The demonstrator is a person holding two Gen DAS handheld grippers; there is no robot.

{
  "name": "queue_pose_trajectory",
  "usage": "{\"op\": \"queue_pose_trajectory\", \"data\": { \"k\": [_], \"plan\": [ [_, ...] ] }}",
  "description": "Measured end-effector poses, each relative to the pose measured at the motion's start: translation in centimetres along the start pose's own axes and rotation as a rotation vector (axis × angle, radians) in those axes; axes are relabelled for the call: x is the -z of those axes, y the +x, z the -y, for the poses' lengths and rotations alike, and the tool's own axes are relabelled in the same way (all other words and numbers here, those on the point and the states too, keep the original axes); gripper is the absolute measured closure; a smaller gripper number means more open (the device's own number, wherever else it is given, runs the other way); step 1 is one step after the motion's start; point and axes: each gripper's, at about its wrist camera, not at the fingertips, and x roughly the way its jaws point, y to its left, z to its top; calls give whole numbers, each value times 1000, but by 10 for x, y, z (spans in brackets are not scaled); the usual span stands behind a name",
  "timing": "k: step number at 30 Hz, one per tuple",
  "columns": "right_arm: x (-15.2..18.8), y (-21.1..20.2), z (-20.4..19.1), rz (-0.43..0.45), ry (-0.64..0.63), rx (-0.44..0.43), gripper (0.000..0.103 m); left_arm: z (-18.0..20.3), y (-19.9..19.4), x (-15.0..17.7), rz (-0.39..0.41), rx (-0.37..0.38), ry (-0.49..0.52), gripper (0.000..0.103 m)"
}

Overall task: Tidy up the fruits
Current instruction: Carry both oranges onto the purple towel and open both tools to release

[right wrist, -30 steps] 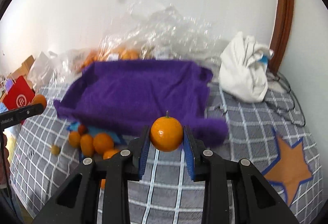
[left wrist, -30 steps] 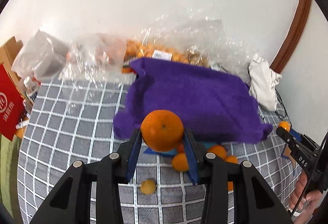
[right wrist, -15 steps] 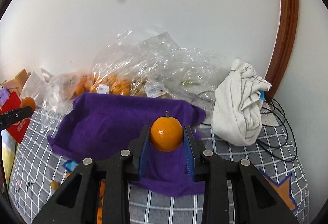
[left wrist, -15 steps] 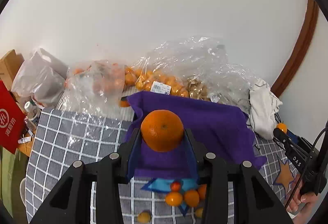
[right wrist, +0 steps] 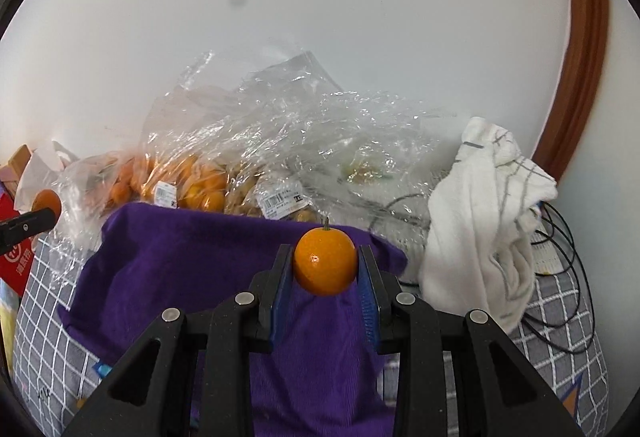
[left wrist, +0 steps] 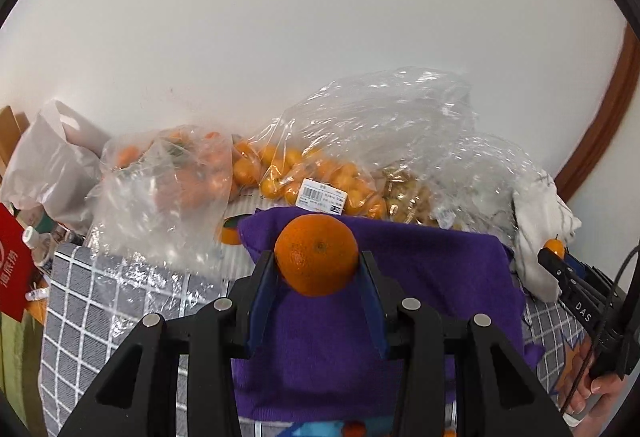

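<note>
My left gripper (left wrist: 318, 265) is shut on a large orange (left wrist: 317, 254) and hangs over the purple cloth (left wrist: 440, 277). In the right wrist view my right gripper (right wrist: 325, 265) is shut on a smaller orange with a stem (right wrist: 325, 262), also above the purple cloth (right wrist: 180, 261). The left gripper's tip with its orange (right wrist: 47, 202) shows at the left edge of that view. The right gripper's tip and its small orange (left wrist: 554, 247) show at the right of the left wrist view, with a hand (left wrist: 600, 393) below it.
Clear plastic bags of small oranges (left wrist: 320, 177) and other fruit (right wrist: 192, 181) lie against the white wall behind the cloth. A white cloth (right wrist: 488, 221) and black cables (right wrist: 560, 277) lie at the right. A red packet (left wrist: 12, 269) sits at the left. Loose oranges (left wrist: 354, 429) lie at the near edge.
Both grippers have carried their oranges forward over the purple cloth toward the bags at the wall. The loose oranges on the checked sheet have slid down almost out of view.
</note>
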Motion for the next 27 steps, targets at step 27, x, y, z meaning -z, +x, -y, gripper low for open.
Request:
{"op": "queue_pose_trajectory", "data": {
  "k": [27],
  "plan": [
    [20,102,-12,-183,-44,-10,72,26,112,11,-154,-25,87,64]
  ]
}}
